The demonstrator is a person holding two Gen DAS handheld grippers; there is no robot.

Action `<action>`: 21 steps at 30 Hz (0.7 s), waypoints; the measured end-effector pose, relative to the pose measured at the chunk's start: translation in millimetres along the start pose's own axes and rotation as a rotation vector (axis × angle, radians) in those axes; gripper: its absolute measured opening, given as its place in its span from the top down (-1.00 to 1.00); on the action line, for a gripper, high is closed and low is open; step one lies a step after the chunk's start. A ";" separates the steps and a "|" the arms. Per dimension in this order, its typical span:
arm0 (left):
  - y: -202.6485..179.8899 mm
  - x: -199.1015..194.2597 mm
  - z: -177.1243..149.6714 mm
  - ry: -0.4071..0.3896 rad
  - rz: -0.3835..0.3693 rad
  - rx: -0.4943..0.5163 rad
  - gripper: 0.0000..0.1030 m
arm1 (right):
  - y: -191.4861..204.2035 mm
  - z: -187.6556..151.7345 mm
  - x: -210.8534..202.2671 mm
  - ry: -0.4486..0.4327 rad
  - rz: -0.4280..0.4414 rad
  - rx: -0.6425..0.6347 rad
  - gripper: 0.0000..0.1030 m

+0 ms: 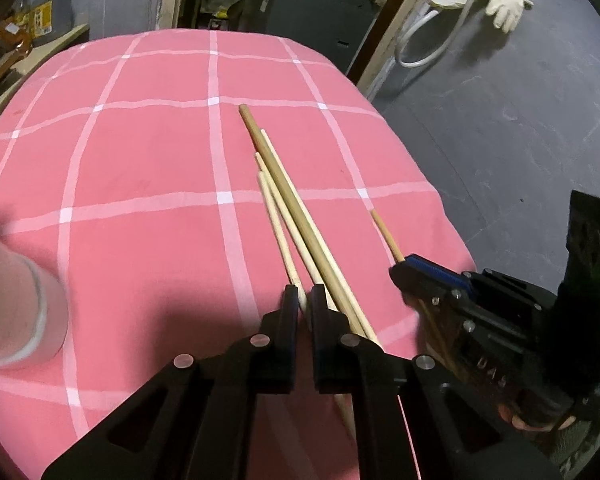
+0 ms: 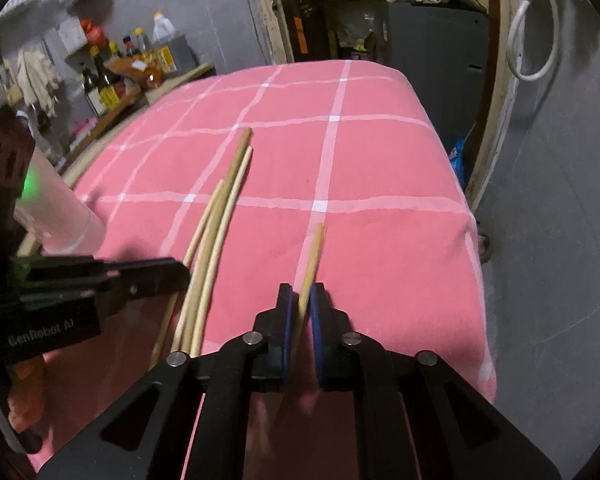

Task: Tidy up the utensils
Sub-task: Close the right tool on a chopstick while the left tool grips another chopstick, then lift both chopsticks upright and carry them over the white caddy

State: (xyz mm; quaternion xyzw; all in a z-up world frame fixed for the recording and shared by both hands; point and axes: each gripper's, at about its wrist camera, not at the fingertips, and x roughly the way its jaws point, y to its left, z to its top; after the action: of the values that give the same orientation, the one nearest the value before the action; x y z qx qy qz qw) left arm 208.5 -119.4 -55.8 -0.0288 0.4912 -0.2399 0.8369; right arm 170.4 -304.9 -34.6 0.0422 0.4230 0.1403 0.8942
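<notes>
Several wooden chopsticks [image 1: 288, 200] lie side by side on the pink checked tablecloth [image 1: 140, 152]. My left gripper [image 1: 303, 294] is shut on one pale chopstick [image 1: 278, 228] at the left of the bunch. My right gripper [image 2: 303, 300] is shut on a single darker chopstick [image 2: 314, 258], apart from the bunch [image 2: 216, 224]. The right gripper also shows in the left wrist view [image 1: 404, 270], to the right of the bunch. The left gripper shows in the right wrist view [image 2: 172, 272], beside the bunch. A clear glass cup [image 1: 16, 312] stands at the left.
The table's right edge [image 2: 472, 216] drops to a grey floor. A shelf with bottles [image 2: 112, 76] stands at the far left. A white glove [image 1: 504, 2] and a hose lie on the floor. A wooden frame and dark cabinet [image 1: 312, 12] stand behind the table.
</notes>
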 end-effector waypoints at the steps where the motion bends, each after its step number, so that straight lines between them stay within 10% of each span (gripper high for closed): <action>1: 0.2 -1.6 -0.8 -0.009 -0.002 0.003 0.94 | 1.4 -1.7 -4.5 -0.022 0.010 0.003 0.92; 8: -2.6 -32.1 -16.7 -0.130 0.014 0.025 0.97 | 21.9 -7.8 -27.0 -0.134 0.023 -0.024 0.93; 21: 4.1 -14.3 -24.3 -0.030 0.077 -0.001 0.97 | 28.3 -6.2 4.2 0.078 -0.042 -0.094 0.70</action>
State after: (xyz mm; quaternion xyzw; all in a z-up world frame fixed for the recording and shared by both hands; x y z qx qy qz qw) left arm 184.0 -105.0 -58.0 -0.0138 0.4794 -0.2066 0.8528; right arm 162.1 -276.9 -36.1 -0.0141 0.4511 0.1424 0.8809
